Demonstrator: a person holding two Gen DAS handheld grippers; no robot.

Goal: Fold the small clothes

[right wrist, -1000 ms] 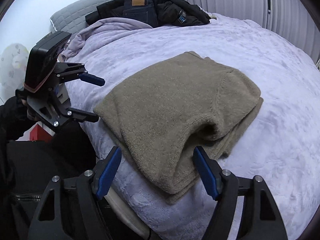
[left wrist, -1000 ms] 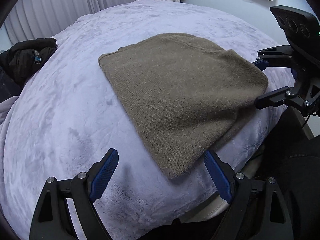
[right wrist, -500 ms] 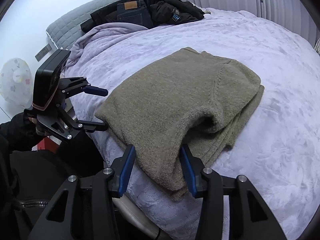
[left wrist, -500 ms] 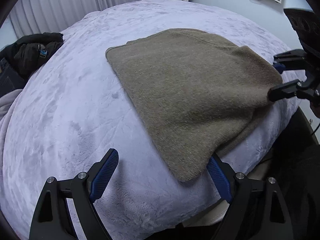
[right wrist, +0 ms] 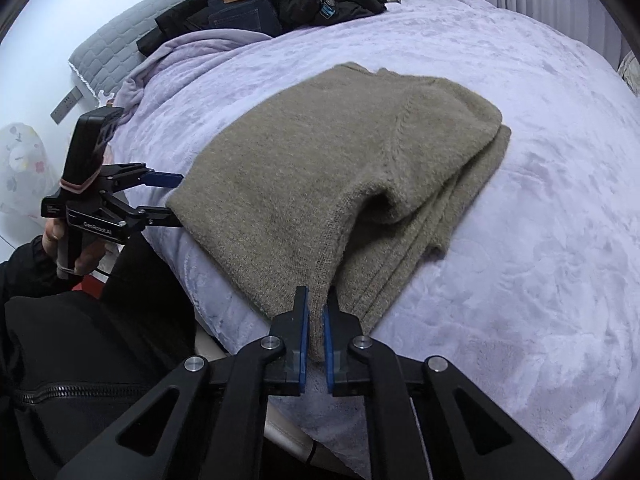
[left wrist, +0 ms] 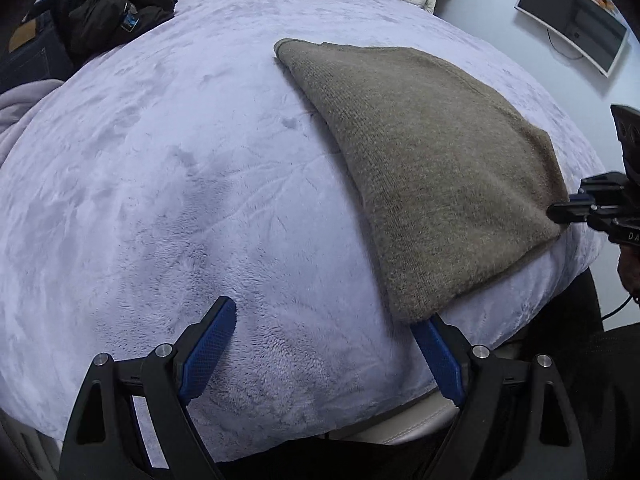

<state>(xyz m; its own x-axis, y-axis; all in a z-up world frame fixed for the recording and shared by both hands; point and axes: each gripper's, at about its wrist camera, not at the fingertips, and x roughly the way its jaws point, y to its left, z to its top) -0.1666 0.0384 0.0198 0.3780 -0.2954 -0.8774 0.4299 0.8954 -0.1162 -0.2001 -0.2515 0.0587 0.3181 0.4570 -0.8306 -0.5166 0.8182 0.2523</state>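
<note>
While the olive-brown sweater (right wrist: 320, 168) lay partly folded near the edge of the bed (right wrist: 520, 240), the right hand-held gripper (right wrist: 316, 320) was pinching its near right corner, blue pads pressed together on the knit. The left hand-held gripper (left wrist: 324, 344) stood spread at the near left corner: the right wrist view showed its lower finger touching the hem, the upper finger apart above it, nothing gripped. From that gripper the sweater lay ahead and to the right, its long side running from the near corner to the far corner out on the bed. A fold already doubled the cloth along the right side. Both hands sat at the near edge; the left one appeared to need to close on its corner before that edge could be carried toward the far end. Dark clothes (right wrist: 280, 4) lay piled at the far end of the bed.
</note>
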